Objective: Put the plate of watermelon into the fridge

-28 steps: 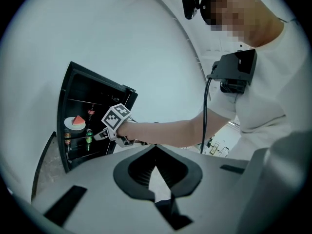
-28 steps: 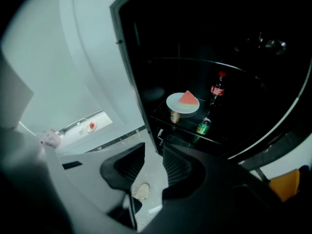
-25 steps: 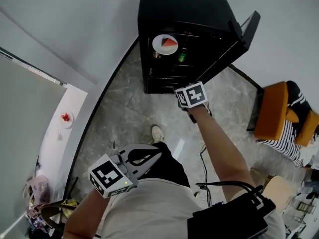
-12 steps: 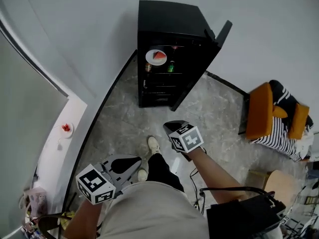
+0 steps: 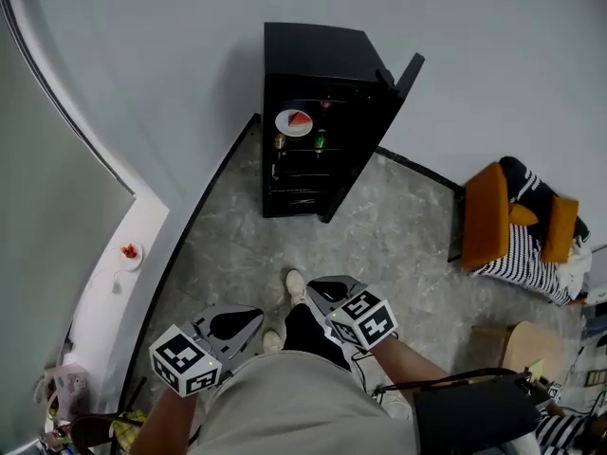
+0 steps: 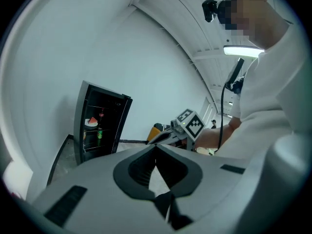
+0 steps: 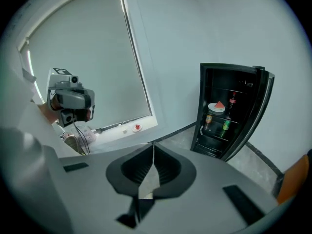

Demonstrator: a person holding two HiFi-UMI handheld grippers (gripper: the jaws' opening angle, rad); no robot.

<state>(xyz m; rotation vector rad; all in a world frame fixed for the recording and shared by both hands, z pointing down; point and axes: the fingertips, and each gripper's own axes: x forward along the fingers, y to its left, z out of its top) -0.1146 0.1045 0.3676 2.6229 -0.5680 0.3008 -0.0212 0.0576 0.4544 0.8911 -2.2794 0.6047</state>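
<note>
two drinks (image 5: 320, 140) below plate too small to identify. one fridge (image 5: 322, 55), door open; one plate of watermelon (image 5: 294, 121) on upper shelf. left gripper (image 5: 254, 315), right gripper (image 5: 315, 288): both closed, empty.

A grey stone-tiled floor (image 5: 408, 226) carries a black fridge (image 5: 327, 50), which stands against the white wall with its door open. On the fridge's upper shelf (image 5: 334, 127) sits a white plate of watermelon (image 5: 294, 121). A green bottle (image 5: 320, 140) stands on the shelf below it. An orange chair (image 5: 486, 218) stands on the floor to the right. A white ledge (image 5: 109, 297) along the left wall holds a small dish (image 5: 128, 252) with something red on it.
</note>
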